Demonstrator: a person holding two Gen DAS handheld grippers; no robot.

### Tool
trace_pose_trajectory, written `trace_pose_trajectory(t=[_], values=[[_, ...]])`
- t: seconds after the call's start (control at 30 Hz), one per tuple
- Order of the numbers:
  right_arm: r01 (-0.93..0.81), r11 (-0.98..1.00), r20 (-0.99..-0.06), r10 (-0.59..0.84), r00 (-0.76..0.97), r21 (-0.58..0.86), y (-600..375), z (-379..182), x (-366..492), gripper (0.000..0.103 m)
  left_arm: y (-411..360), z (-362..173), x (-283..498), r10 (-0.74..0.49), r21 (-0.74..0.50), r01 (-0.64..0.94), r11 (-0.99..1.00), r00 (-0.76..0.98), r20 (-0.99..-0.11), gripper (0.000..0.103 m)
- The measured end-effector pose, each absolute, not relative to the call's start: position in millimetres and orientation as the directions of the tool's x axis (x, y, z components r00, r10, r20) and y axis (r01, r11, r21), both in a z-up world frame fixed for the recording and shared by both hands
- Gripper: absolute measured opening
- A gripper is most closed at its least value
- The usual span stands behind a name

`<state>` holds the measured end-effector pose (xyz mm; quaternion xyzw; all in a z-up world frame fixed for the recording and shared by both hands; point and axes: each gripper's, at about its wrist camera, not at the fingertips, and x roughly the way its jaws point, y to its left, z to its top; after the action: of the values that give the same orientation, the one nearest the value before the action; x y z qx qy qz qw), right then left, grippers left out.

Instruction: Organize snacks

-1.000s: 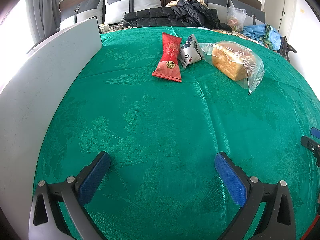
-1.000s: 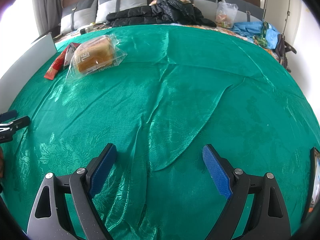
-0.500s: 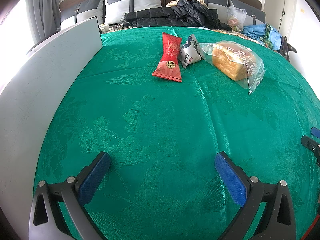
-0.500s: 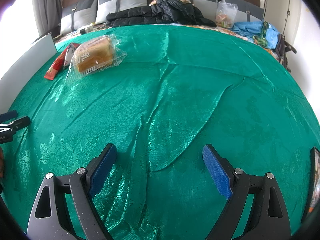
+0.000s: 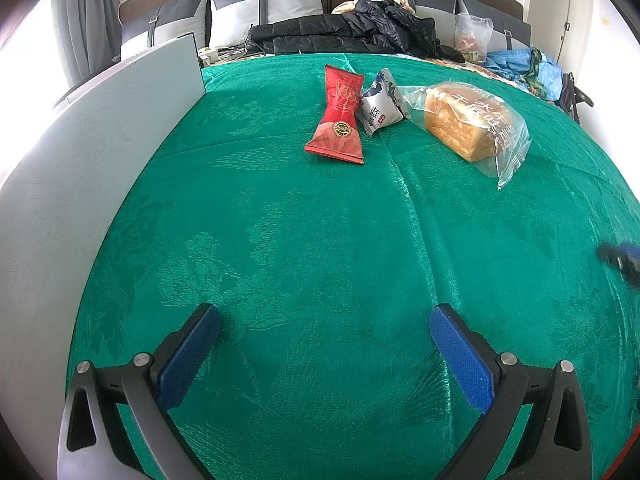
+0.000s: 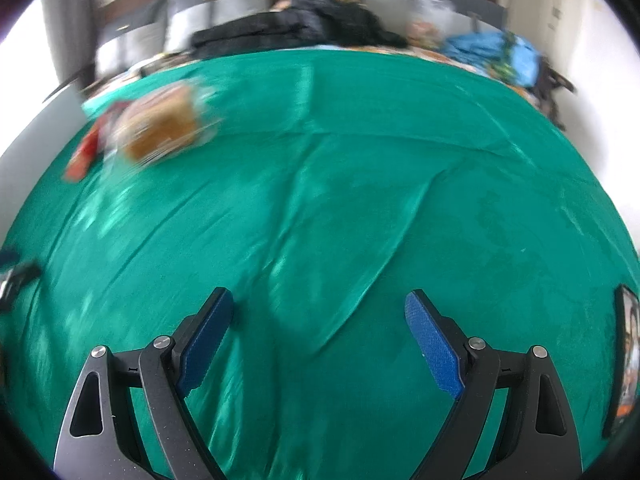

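Note:
Three snacks lie at the far side of the green cloth (image 5: 320, 240): a red packet (image 5: 339, 120), a small white and blue packet (image 5: 379, 104) touching it, and a loaf of bread in a clear bag (image 5: 468, 124). My left gripper (image 5: 325, 320) is open and empty, low over the cloth, well short of them. My right gripper (image 6: 319, 304) is open and empty over a creased part of the cloth (image 6: 360, 220). In its blurred view the bread (image 6: 160, 128) and red packet (image 6: 82, 156) lie far left. The right gripper's tip shows at the left wrist view's right edge (image 5: 620, 258).
A grey-white board (image 5: 80, 168) runs along the left side of the cloth. Black jackets (image 5: 352, 32), pillows (image 5: 264, 12), a clear bag (image 5: 472, 36) and blue cloth (image 5: 520, 60) lie behind. A dark framed object (image 6: 626, 360) sits at the right edge.
My right gripper has started moving: its view is now blurred and the snacks sit lower and nearer in it. Its tip has shifted up in the left wrist view. The left gripper has not moved.

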<state>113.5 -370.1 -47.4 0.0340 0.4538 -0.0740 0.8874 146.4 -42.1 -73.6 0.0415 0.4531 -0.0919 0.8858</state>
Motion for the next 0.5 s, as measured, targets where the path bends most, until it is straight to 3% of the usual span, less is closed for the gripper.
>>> trace_pose_trajectory(t=[0.17,0.5], values=[[0.275,0.962,-0.811,-0.162,0.562,-0.002,-390.1,-50.7,151.7,0.097,-42.3,-72.8,145.9,-0.125,-0.009,0.201,0.98,0.573,-0.81,0.103],[0.286,0.958,-0.811,-0.164,0.561,0.004,-392.9,-49.6,150.7,0.098,-42.7,-73.0,146.1,-0.125,-0.01,0.201,0.98,0.572,-0.81,0.103]])
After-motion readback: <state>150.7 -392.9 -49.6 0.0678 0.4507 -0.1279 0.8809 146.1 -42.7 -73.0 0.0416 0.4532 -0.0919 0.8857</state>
